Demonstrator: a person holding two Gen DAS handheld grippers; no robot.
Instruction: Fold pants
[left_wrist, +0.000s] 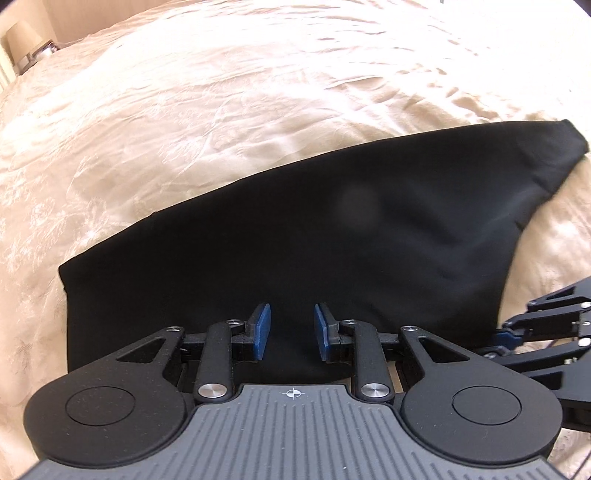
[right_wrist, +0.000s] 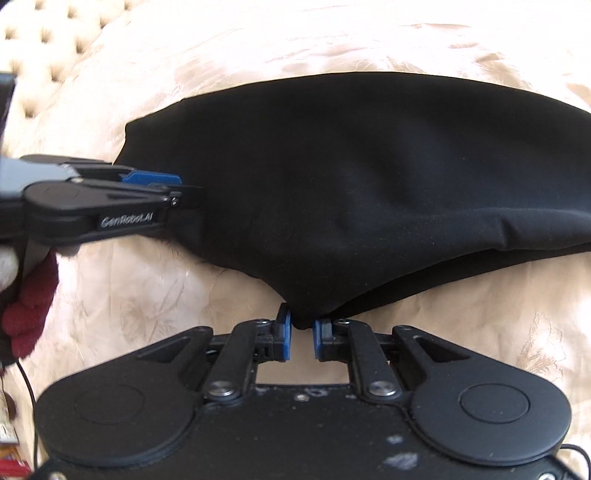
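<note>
The black pants (left_wrist: 332, 229) lie folded lengthwise on a cream bedspread (left_wrist: 184, 92). My left gripper (left_wrist: 291, 332) is open with its blue pads apart, low over the near edge of the cloth. In the right wrist view the pants (right_wrist: 369, 177) fill the middle, with a folded double layer at the right. My right gripper (right_wrist: 300, 334) is open, and the pointed corner of the pants sits between its pads. The left gripper also shows in the right wrist view (right_wrist: 177, 188), over the left end of the pants. The right gripper shows in the left wrist view (left_wrist: 517, 336).
A tufted cream headboard (right_wrist: 44, 44) stands at the far left. A lamp (left_wrist: 22, 40) sits beside the bed. A hand in a dark red glove (right_wrist: 29, 306) holds the left gripper. The bedspread (right_wrist: 129, 295) is wrinkled all around the pants.
</note>
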